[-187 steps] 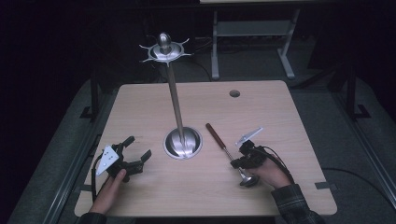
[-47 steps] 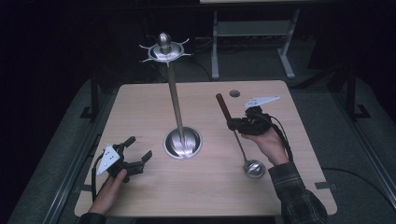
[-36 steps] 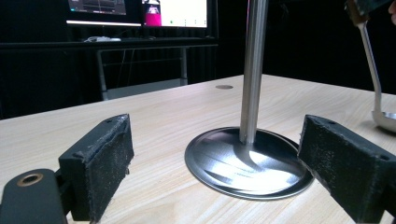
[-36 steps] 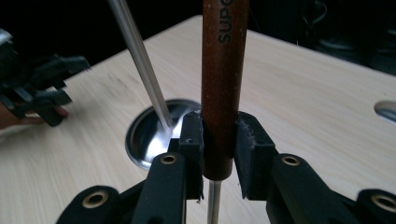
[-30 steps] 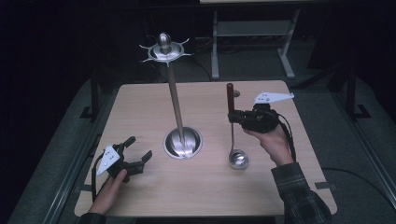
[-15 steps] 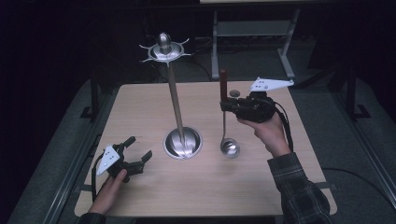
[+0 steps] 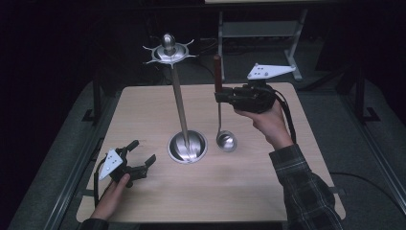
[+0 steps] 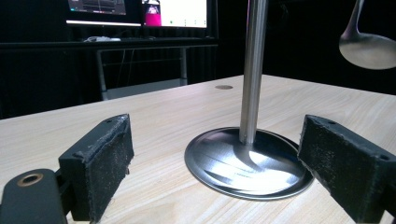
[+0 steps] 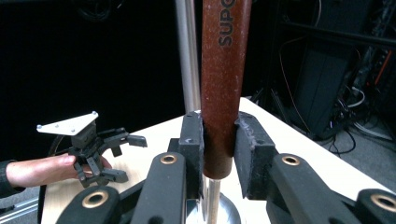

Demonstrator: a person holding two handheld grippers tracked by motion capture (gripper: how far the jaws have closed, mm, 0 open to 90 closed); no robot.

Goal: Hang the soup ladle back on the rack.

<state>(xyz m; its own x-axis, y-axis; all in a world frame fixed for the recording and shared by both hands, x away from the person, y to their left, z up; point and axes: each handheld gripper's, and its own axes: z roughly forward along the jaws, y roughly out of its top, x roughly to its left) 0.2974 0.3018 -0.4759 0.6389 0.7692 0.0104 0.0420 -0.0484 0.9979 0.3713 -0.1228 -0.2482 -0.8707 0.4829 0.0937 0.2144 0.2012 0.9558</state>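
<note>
Light wooden table (image 7: 201, 196); tall steel utensil stand (image 7: 178, 103) with round base. Steel ladle with red-brown handle (image 7: 219, 91): rigid, bowl-heavy, smooth; best gripped on handle. Now upright, raised off table beside stand, previously lying flat. Right gripper (image 7: 221, 97) clamped on handle; left gripper (image 7: 141, 154) open, empty.

ladle (image 7: 226, 140) lifted upright off table, carried toward stand (image 7: 187, 146)

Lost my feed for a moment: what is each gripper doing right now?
Left gripper: open, holding nothing, near the stand's base.
Right gripper: shut on the ladle by its brown handle, ladle hanging upright.
</note>
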